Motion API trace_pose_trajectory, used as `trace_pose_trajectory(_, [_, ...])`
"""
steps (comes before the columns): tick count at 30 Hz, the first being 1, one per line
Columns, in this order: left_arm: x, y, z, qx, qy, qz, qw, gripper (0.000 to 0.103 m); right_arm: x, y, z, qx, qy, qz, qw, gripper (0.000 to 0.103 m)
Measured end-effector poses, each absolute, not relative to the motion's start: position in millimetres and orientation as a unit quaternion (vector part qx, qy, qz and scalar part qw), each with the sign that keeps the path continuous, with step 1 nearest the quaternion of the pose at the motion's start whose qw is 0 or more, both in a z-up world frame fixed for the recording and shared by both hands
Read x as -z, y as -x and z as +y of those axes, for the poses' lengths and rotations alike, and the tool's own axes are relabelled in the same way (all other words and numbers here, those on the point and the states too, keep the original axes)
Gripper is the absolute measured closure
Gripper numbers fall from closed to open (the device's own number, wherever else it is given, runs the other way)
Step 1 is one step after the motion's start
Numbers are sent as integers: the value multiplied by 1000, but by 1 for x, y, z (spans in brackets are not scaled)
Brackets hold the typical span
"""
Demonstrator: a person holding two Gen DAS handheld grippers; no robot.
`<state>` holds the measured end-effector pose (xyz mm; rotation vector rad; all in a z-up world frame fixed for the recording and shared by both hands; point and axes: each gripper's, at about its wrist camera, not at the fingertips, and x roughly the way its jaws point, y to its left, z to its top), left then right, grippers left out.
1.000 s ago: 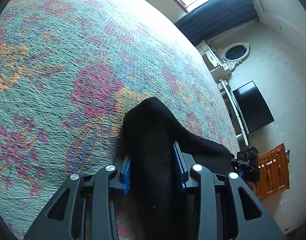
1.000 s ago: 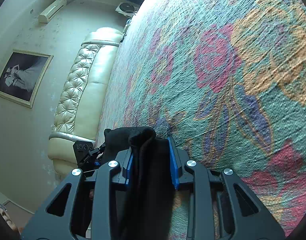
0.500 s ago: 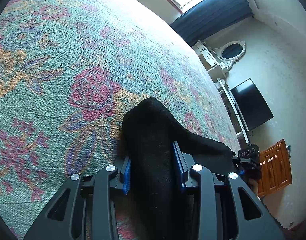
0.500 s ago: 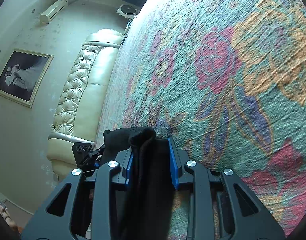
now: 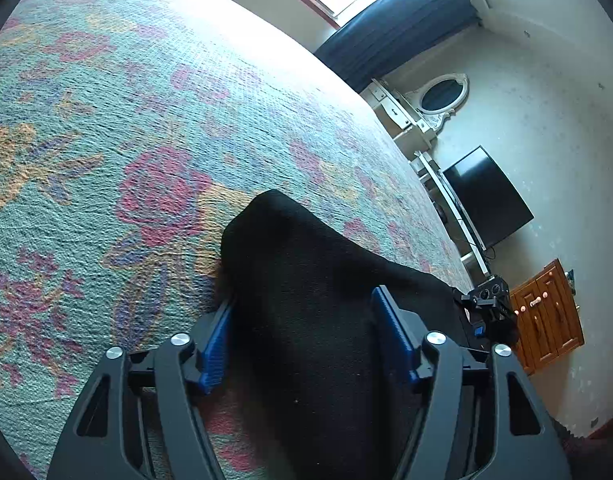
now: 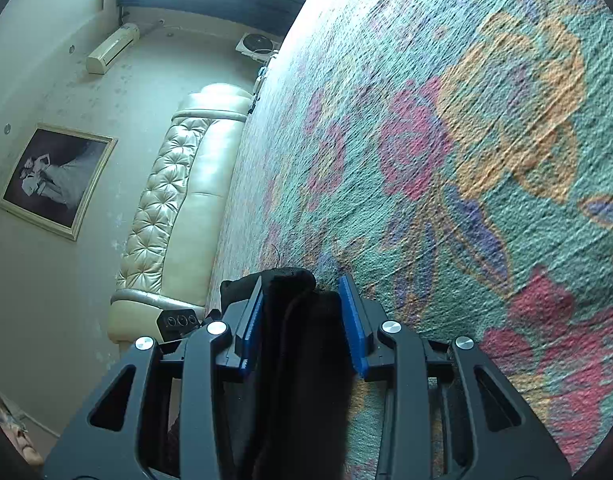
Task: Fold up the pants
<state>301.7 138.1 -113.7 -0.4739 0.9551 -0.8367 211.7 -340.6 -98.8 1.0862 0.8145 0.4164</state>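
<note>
The black pants (image 5: 306,280) lie on a floral bedspread (image 5: 126,140). My left gripper (image 5: 302,312) stands over one folded edge with its blue pads wide apart on either side of the cloth, so it is open. In the right wrist view a bunched black fold of the pants (image 6: 298,320) sits between the blue pads of my right gripper (image 6: 300,300), which have parted a little and no longer pinch it tight. The other gripper (image 5: 488,304) shows at the pants' far end in the left wrist view, and in the right wrist view (image 6: 178,322).
The green, pink and orange bedspread (image 6: 466,140) fills most of both views. A cream tufted headboard (image 6: 174,200) stands at the left, a framed picture (image 6: 54,180) on the wall. A television (image 5: 486,196), wooden cabinet (image 5: 546,316) and oval mirror (image 5: 442,94) stand past the bed's edge.
My left gripper's jaws have spread wide apart and let go of the pants. My right gripper's jaws have opened slightly around the fold.
</note>
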Motion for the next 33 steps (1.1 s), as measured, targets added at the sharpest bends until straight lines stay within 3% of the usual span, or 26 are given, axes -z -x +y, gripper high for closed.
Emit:
trace_pose_trajectory(2, [110, -299, 135, 385, 210, 440, 784, 24, 100, -208, -347, -184, -512, 362, 757, 66])
trace_pose_trajectory(5, [108, -294, 134, 374, 195, 444, 791, 24, 97, -201, -355, -170, -518, 355, 759, 62])
trace_pose_trajectory(13, [108, -258, 161, 368, 245, 471, 763, 23, 85, -155, -340, -161, -480, 393, 768, 36])
trace_pose_trajectory(23, [108, -216, 177, 368, 265, 483, 749, 23, 86, -112, -292, -196, -462, 440, 745, 28])
trace_pose_trajectory(24, [107, -215, 175, 364, 262, 483, 752, 23, 87, -112, -290, -195, -462, 440, 745, 30])
trace_pose_trajectory(26, [106, -214, 171, 362, 256, 482, 756, 23, 93, -114, -284, -200, -464, 453, 735, 58])
trace_pose_trajectory(27, [106, -213, 166, 358, 247, 483, 760, 25, 95, -114, -277, -196, -467, 455, 733, 63])
trace_pose_trajectory(28, [106, -213, 162, 346, 227, 490, 767, 45, 97, -113, -276, -195, -468, 452, 734, 66])
trace_pose_trajectory(29, [108, -212, 158, 342, 212, 497, 769, 51, 98, -112, -276, -197, -469, 451, 733, 67])
trace_pose_trajectory(33, [107, -214, 159, 338, 214, 496, 771, 55, 100, -111, -280, -198, -471, 450, 733, 70])
